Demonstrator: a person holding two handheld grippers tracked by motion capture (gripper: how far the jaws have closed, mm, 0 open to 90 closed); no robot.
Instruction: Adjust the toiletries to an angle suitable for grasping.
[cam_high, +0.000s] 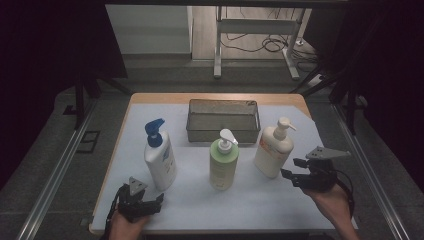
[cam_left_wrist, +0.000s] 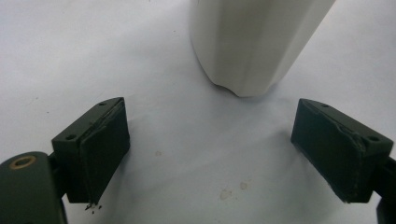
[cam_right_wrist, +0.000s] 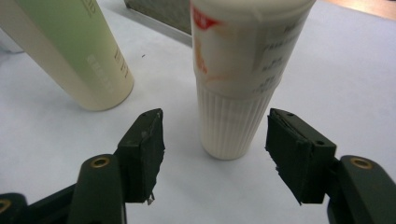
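Three pump bottles stand upright on the white table cover. At the left is a white bottle with a blue pump (cam_high: 160, 156), in the middle a pale green bottle (cam_high: 223, 161), at the right a cream bottle with red print (cam_high: 272, 148). My left gripper (cam_high: 159, 199) stands open just short of the blue-pump bottle's base (cam_left_wrist: 252, 46), nothing between its pads (cam_left_wrist: 105, 149). My right gripper (cam_high: 291, 169) is open beside the cream bottle (cam_right_wrist: 243, 74), whose ribbed base lies a little ahead of the jaws. The green bottle (cam_right_wrist: 70, 51) shows to their left.
A grey metal mesh basket (cam_high: 223, 105) sits behind the bottles at the table's back middle. White cover (cam_high: 250, 200) stretches in front of the bottles. Metal rails run along both table sides, and table legs with cables stand on the floor beyond.
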